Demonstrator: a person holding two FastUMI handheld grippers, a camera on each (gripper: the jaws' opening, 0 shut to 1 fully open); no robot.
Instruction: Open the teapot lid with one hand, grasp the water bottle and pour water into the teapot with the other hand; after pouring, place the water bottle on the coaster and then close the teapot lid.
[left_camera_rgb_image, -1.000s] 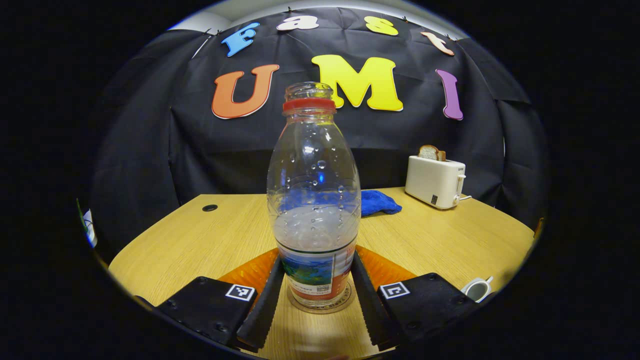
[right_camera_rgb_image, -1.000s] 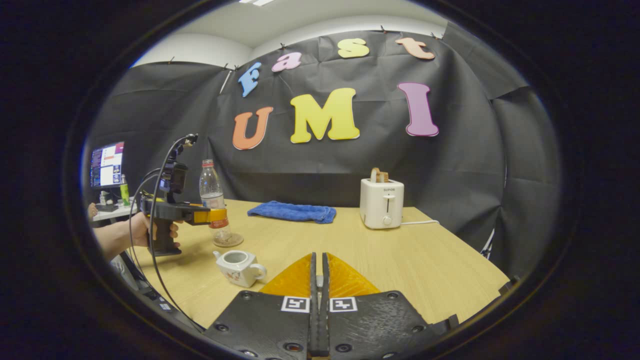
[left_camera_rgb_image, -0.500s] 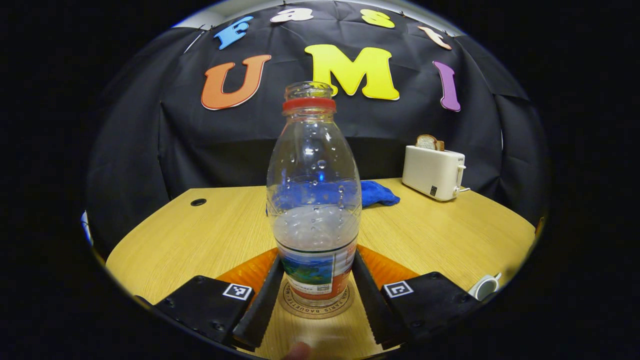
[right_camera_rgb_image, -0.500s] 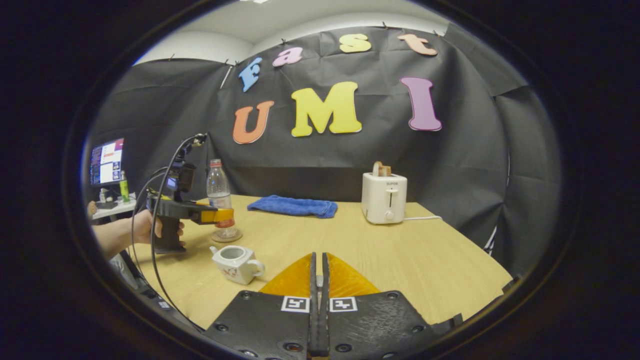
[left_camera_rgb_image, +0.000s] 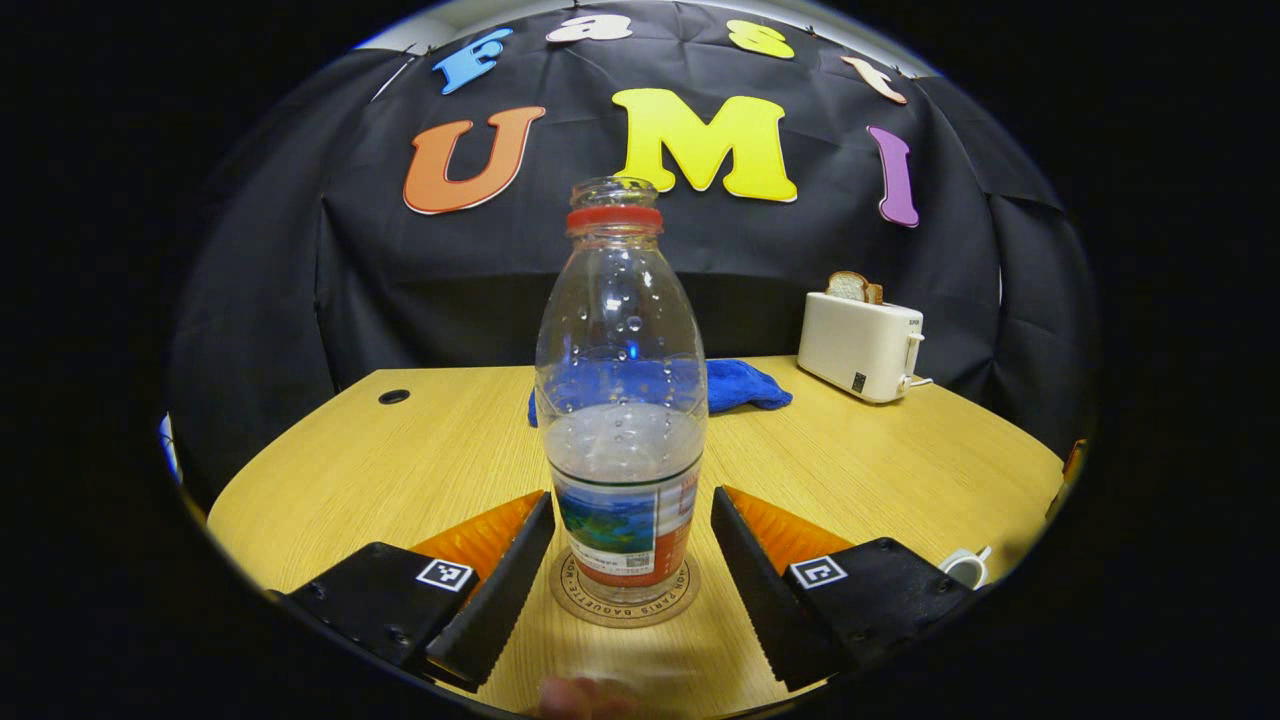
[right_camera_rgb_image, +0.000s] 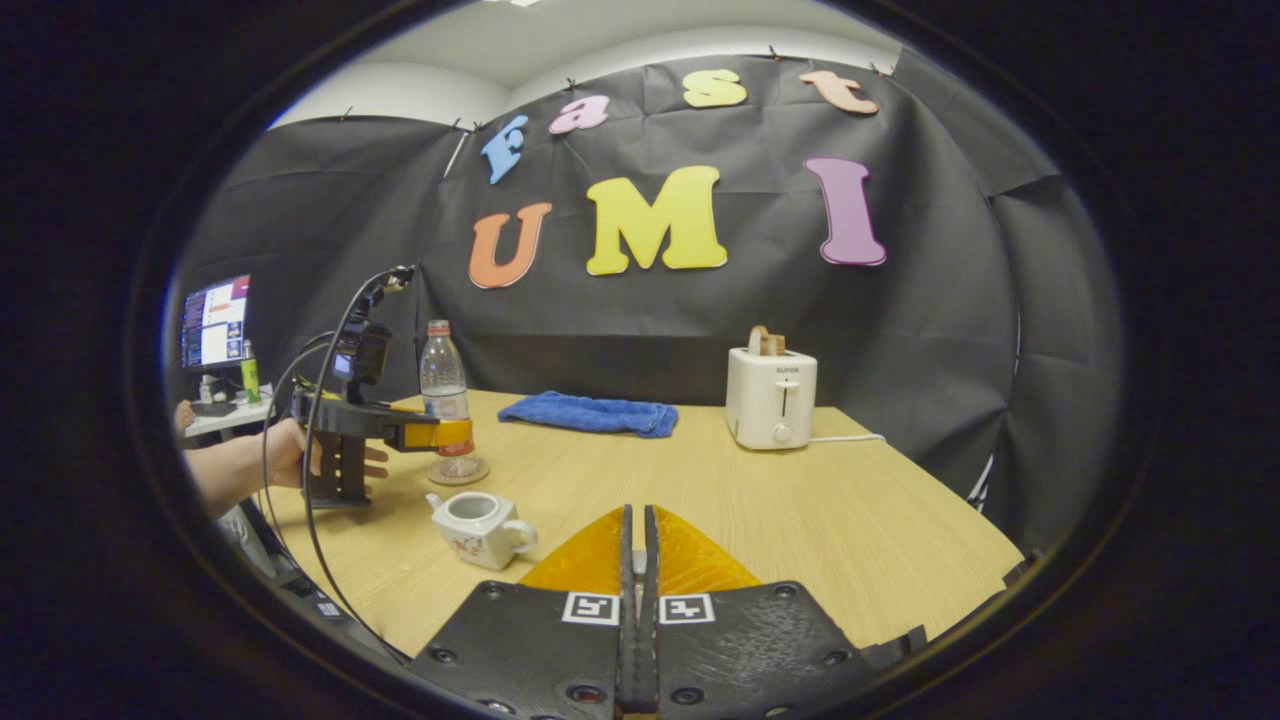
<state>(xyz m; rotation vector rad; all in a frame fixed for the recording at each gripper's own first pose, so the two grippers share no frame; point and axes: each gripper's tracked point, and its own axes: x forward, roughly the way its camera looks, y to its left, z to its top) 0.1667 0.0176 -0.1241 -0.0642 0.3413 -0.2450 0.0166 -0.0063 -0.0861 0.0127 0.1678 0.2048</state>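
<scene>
In the left gripper view, the left claw stands open, its fingers spread clear of the water bottle, which rests upright and uncapped on the round coaster on the tabletop. Farther back lie a blue cloth and a toaster. In the right gripper view, the teapot sits lidless near the coaster, and the right claw is closed; whether it pinches anything I cannot tell.
</scene>
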